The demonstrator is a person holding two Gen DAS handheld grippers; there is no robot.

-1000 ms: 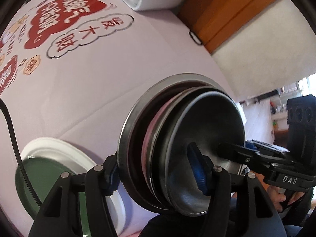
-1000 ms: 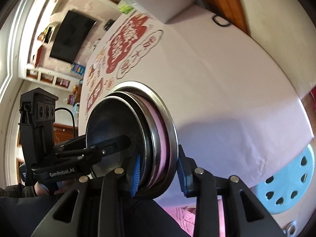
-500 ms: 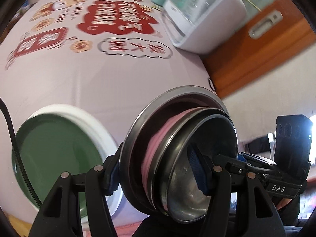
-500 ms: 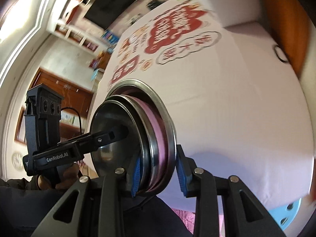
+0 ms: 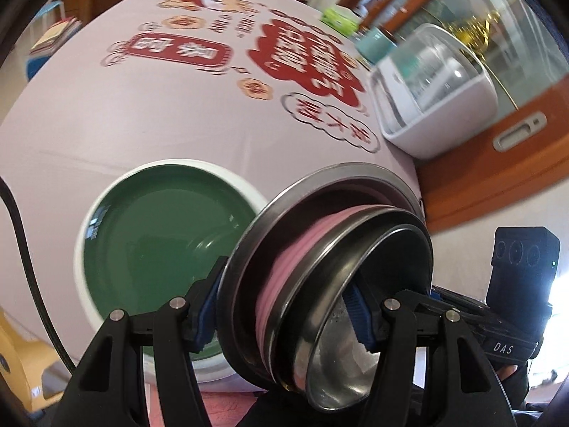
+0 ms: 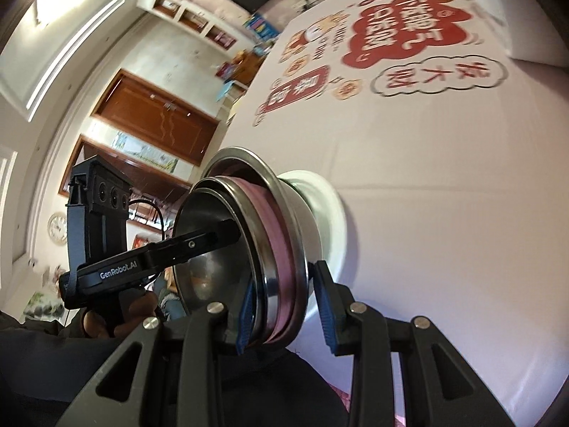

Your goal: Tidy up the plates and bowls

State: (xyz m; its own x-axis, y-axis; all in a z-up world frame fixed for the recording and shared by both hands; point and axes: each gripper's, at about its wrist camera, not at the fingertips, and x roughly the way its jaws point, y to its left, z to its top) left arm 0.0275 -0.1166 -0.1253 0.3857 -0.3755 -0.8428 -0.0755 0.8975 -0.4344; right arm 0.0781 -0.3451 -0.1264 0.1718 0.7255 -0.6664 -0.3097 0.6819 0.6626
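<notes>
Since the earlier frame, the green plate (image 5: 156, 249) is sliding toward centre frame. The left hand-held gripper (image 5: 284, 316) is pinching the nested stack of bowls (image 5: 330, 284), tilted on edge at lower centre; the right hand-held gripper (image 6: 284, 306) is clamping its opposite rim above the desk (image 5: 106, 124).

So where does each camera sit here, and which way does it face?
Left wrist: on the left gripper, looking down its fingers at the nested bowl stack, green plate and tablecloth; the right gripper enters from the right.
Right wrist: on the right gripper, facing across the same stack towards the room; the left gripper and a hand show.
Shared: the stack, both grippers, plate, tablecloth.
</notes>
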